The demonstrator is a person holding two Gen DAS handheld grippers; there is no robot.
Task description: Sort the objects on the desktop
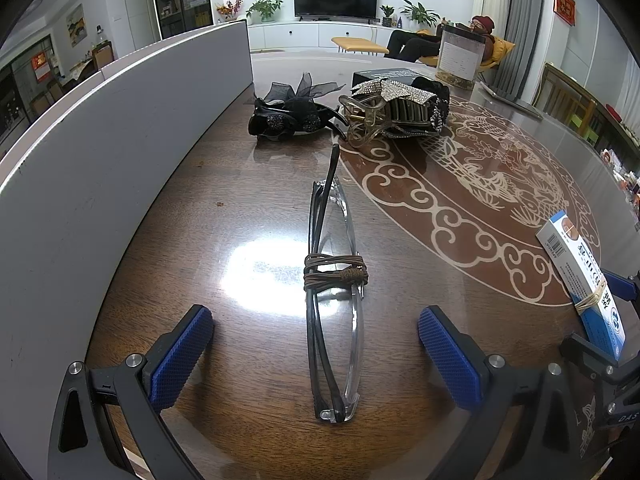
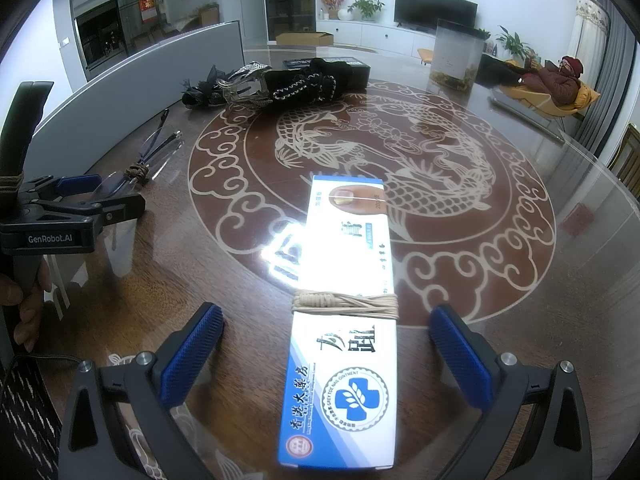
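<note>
Left claw (image 1: 316, 344): spread wide at the bottom of the left wrist view, gripping nothing; its blue pads flank the folded glasses without touching, apparently lined up to close on them.
Folded glasses (image 1: 334, 280): centre of the frame, lying on the worktop (image 1: 248, 200) lengthwise along the claw's axis, arms folded and bound with a brown cord, so they should lift as one piece.
Right claw (image 2: 326, 344): bottom of the right wrist view, equally wide, holding nothing; it straddles the ointment box.
Ointment box (image 2: 344, 320): flat on the glass between the pads, running up to mid-frame, a pale cord wound round its middle.
Hair clips (image 1: 348, 110): upper centre, a black bow clip and a rhinestone claw clip grouped together beside a black box, probably a sorted pile.
White board (image 1: 120, 140): upper left, standing along the worktop's edge.
</note>
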